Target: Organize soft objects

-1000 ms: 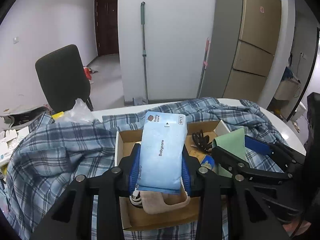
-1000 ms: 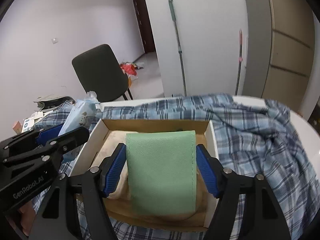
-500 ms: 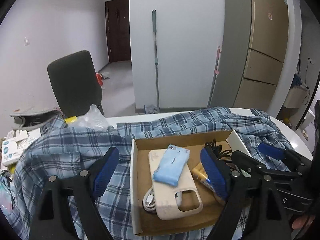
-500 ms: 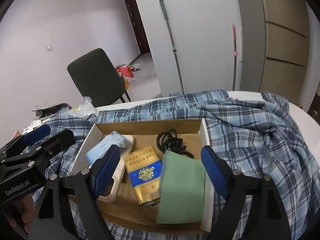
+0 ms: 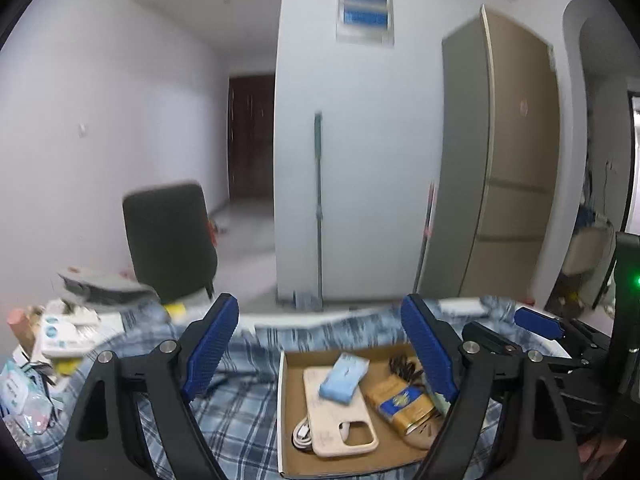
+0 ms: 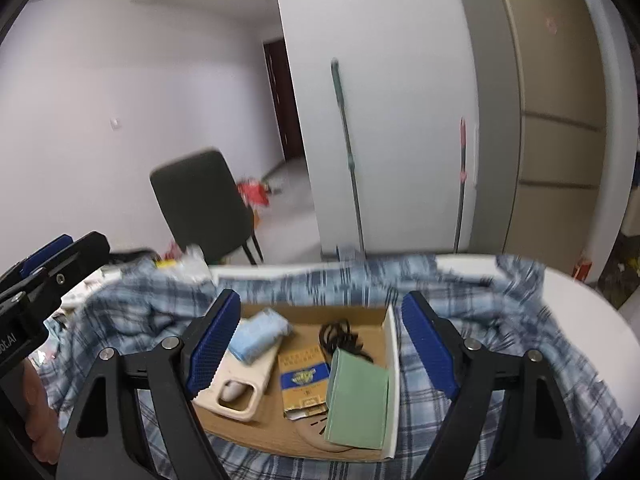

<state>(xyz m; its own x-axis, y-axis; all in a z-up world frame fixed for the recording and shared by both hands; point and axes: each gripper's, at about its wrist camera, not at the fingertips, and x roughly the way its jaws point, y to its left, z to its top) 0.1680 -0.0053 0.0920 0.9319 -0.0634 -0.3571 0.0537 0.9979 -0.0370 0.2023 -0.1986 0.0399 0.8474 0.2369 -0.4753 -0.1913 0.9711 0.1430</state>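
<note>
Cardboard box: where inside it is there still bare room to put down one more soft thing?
In the cardboard box, bare floor shows along the far wall, between the blue packet and the black cable, and at the near left corner. The middle and right are crowded: phone case, gold-blue pack, green pouch.

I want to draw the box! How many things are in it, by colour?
Blue: 1, the tissue pack
Beige: 1, the phone case
Green: 1, the pouch
Gold and blue: 1, the packet
Black: 1, the cable
White: 1, the cable
Total: 6
</note>
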